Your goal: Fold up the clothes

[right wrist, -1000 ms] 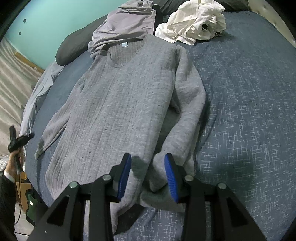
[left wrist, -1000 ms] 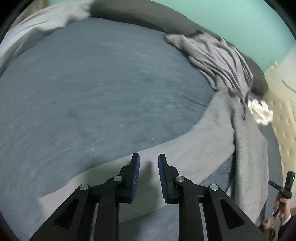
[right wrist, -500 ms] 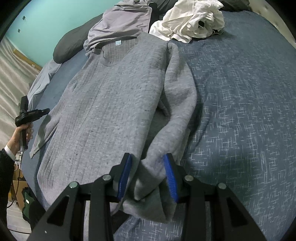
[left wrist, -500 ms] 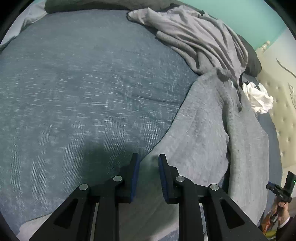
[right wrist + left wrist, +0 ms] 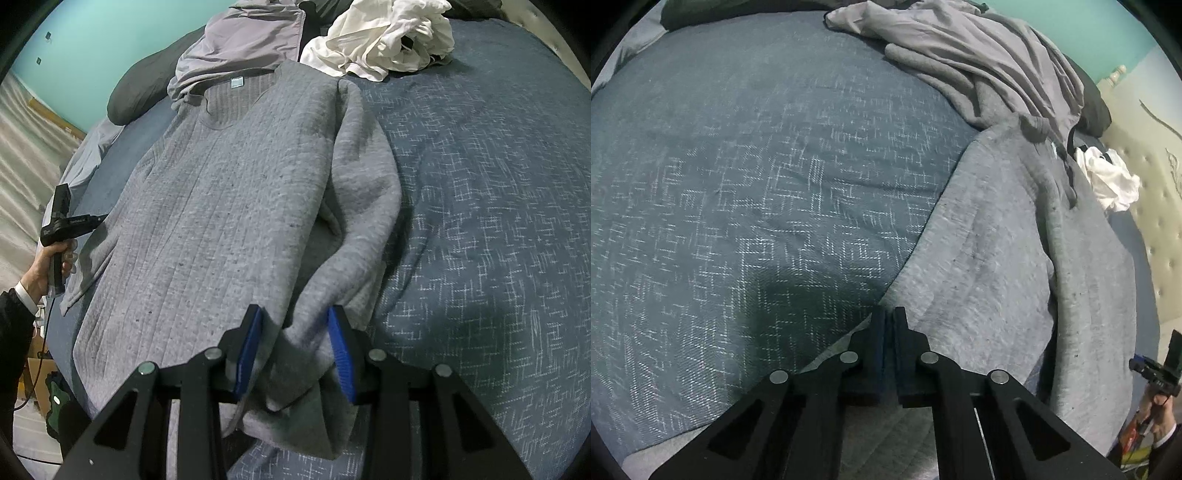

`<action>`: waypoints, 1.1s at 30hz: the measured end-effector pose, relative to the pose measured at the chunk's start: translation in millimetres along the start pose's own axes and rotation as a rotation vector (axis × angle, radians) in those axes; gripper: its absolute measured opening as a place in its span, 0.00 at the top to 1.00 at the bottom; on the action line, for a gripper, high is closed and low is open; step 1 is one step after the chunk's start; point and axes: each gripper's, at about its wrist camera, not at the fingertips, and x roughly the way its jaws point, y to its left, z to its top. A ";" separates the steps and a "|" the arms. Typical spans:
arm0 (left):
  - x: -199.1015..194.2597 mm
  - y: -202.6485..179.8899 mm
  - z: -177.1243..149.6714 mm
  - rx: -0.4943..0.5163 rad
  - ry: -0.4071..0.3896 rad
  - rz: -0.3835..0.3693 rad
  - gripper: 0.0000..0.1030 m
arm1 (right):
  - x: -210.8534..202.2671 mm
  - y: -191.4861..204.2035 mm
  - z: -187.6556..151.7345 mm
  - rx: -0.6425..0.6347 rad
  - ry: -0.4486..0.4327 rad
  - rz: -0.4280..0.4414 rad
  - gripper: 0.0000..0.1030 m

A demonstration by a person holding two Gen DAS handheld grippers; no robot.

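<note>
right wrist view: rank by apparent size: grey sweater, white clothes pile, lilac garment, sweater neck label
1. grey sweater, much the largest, though nearest the camera.
2-3. white clothes pile and lilac garment: look alike, both cropped, unranked.
4. sweater neck label.

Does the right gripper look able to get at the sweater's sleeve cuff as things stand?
Probably yes: the right gripper is open with the sleeve already between its fingers, nothing in the way.

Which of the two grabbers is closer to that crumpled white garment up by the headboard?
Right, probably. The right gripper straddles the grey sweater's sleeve directly below the white garment; the left gripper pinches the sweater's far edge.
</note>
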 end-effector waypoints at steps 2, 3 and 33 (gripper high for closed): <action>-6.2 -2.6 -0.7 0.012 -0.024 0.014 0.97 | -0.2 0.0 -0.5 0.000 0.000 0.000 0.63; -10.9 -3.3 0.1 0.014 -0.039 0.015 0.97 | -0.7 -0.2 -0.8 0.000 0.000 0.000 0.63; -69.4 74.0 -10.7 -0.003 -0.088 0.155 0.79 | -2.1 2.2 -3.0 0.007 -0.012 0.011 0.63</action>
